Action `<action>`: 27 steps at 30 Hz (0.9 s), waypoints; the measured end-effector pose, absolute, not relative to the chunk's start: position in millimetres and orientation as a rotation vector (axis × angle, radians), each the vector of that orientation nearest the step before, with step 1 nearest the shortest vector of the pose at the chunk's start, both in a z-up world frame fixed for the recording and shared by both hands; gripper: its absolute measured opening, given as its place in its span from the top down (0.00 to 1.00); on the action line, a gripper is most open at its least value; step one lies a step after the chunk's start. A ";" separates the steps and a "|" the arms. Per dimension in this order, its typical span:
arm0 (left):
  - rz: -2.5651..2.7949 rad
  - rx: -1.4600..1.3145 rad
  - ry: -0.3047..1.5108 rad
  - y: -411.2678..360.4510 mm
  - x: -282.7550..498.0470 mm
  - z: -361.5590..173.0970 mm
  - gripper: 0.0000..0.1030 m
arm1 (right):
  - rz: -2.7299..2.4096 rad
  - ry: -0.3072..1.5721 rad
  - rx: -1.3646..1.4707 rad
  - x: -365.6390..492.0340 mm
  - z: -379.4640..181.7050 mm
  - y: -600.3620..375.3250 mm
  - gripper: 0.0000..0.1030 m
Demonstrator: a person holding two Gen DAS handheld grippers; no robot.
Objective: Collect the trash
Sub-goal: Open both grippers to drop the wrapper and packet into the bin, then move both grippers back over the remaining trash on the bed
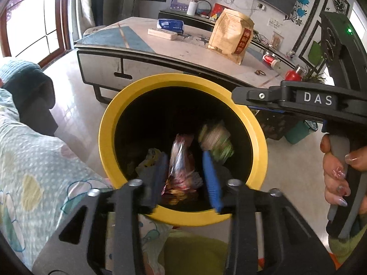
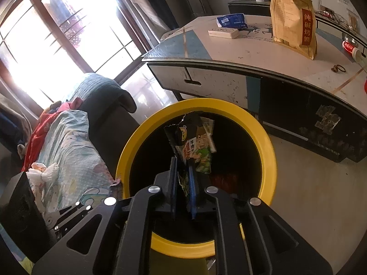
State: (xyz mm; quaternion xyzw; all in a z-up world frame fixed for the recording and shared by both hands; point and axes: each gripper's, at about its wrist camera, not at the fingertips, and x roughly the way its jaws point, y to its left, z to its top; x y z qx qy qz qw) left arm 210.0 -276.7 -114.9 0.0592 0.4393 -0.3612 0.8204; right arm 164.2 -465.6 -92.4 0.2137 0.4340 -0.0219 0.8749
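A yellow-rimmed trash bin [image 1: 107,137] with a dark inside stands on the floor below both grippers; it also shows in the right wrist view [image 2: 270,160]. My left gripper [image 1: 185,158] is open over the bin. A red crinkled wrapper [image 1: 181,160], blurred, is between its jaws and apart from them. A green wrapper [image 1: 216,141] lies blurred in the bin. My right gripper [image 2: 182,160] is shut on a green and black snack wrapper [image 2: 195,142] and holds it over the bin mouth. The right gripper's body [image 1: 298,100] crosses the bin's right rim.
A low coffee table [image 1: 188,52] stands behind the bin with a tan paper bag [image 1: 231,34], a blue tissue pack [image 1: 170,24], a white box [image 1: 162,34] and a red can [image 1: 268,58]. A sofa with a floral cover [image 1: 34,151] is at left. Windows are behind.
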 end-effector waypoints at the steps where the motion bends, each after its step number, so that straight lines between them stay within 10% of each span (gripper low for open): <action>1: -0.770 0.124 0.934 -275.8 209.7 -114.4 0.57 | -0.050 0.906 0.449 164.1 -92.7 -465.8 0.74; 10: -0.749 0.072 0.897 -259.5 205.6 -101.8 0.12 | -0.093 0.881 0.464 161.3 -90.4 -472.9 0.57; 27: -0.672 0.034 0.788 -222.1 184.7 -69.3 0.11 | -0.151 0.792 0.398 153.1 -68.8 -464.6 0.27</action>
